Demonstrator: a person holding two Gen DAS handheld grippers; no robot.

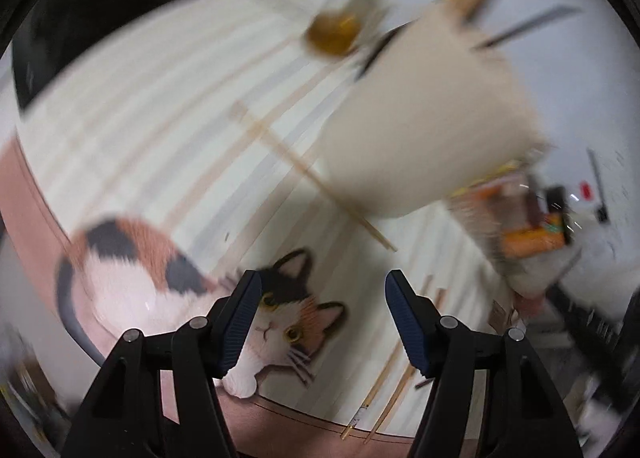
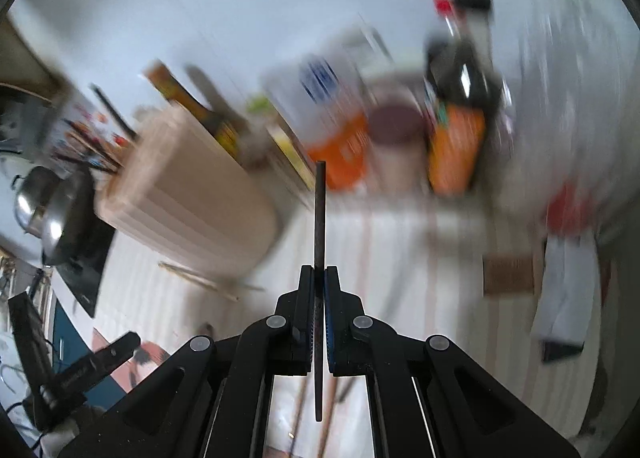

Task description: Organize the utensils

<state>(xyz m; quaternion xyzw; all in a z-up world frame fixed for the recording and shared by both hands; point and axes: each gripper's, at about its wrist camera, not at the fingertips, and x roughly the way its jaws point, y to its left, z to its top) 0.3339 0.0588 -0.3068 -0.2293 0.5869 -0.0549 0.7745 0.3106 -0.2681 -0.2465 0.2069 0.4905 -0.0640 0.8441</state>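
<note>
The right hand-held gripper (image 2: 319,278) is closed tight on a dark chopstick (image 2: 320,218), which stands straight up between its pads and juts out past the tips. The left hand-held gripper (image 1: 322,290) is spread wide with nothing between its fingers, hovering above the cat-print mat (image 1: 280,322) on the surface. A cream utensil holder (image 1: 424,118) appears tilted beyond it, with wooden chopsticks (image 1: 316,182) lying loose on the striped mat (image 1: 160,106) beside and partly under it. More chopsticks (image 1: 384,382) lie near the mat's near edge.

No text is legible in either view: the blue print on the white package (image 2: 320,86) and the orange bottle label (image 2: 454,146) are blurred.
</note>
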